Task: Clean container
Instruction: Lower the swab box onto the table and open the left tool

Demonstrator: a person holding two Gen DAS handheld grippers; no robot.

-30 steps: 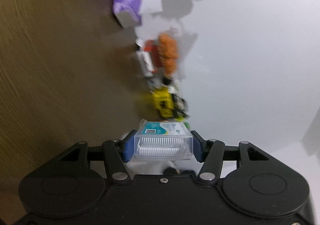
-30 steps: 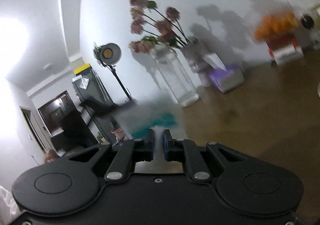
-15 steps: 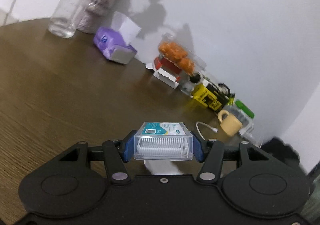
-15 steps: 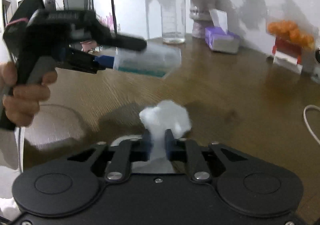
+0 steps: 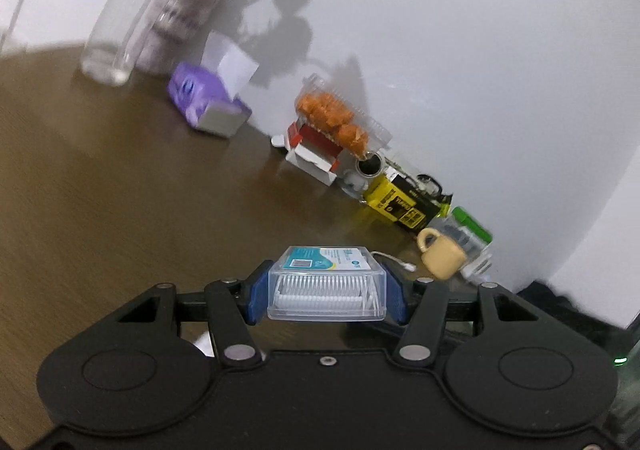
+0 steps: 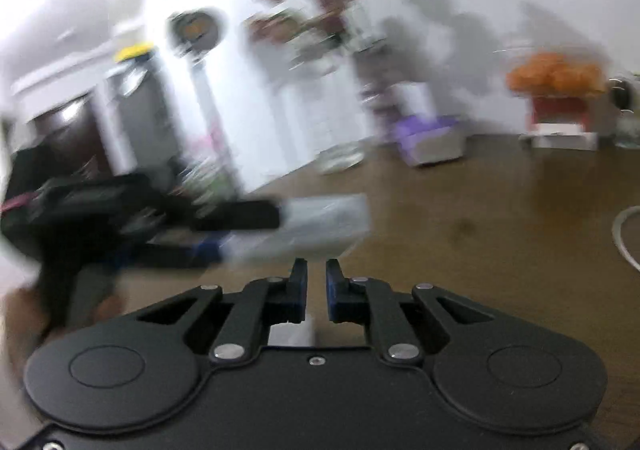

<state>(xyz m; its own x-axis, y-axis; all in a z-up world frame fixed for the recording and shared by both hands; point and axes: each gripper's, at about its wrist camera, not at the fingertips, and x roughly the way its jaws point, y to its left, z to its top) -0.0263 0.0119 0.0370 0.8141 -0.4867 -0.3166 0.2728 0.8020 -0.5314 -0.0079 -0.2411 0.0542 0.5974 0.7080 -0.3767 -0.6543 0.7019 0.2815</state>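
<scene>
A clear plastic container (image 5: 326, 264) with a teal label and white sticks inside sits crosswise between the blue pads of my left gripper (image 5: 326, 282), which is shut on it above the brown table (image 5: 120, 190). In the blurred right wrist view the same container (image 6: 320, 222) hangs just beyond my right gripper (image 6: 317, 270). The left gripper (image 6: 256, 234) holds it from the left, with a person's hand (image 6: 24, 310) behind. My right gripper's jaws are closing to a narrow slit. Of the white wad (image 6: 292, 334) only a pale scrap shows, low between the fingers.
Along the white wall stand a glass vase (image 5: 120, 30), a purple tissue pack (image 5: 200, 98), a clamshell of orange fruit (image 5: 332, 118) on a red and white box (image 5: 316, 154), a yellow box (image 5: 400, 206) and a beige mug (image 5: 440, 254). A white cable (image 5: 394, 260) lies near the mug.
The left wrist view has rolled from sideways to nearly level, container still gripped. In the right view the white wad that puffed ahead of the fingertips no longer shows there, and the container sits closer.
</scene>
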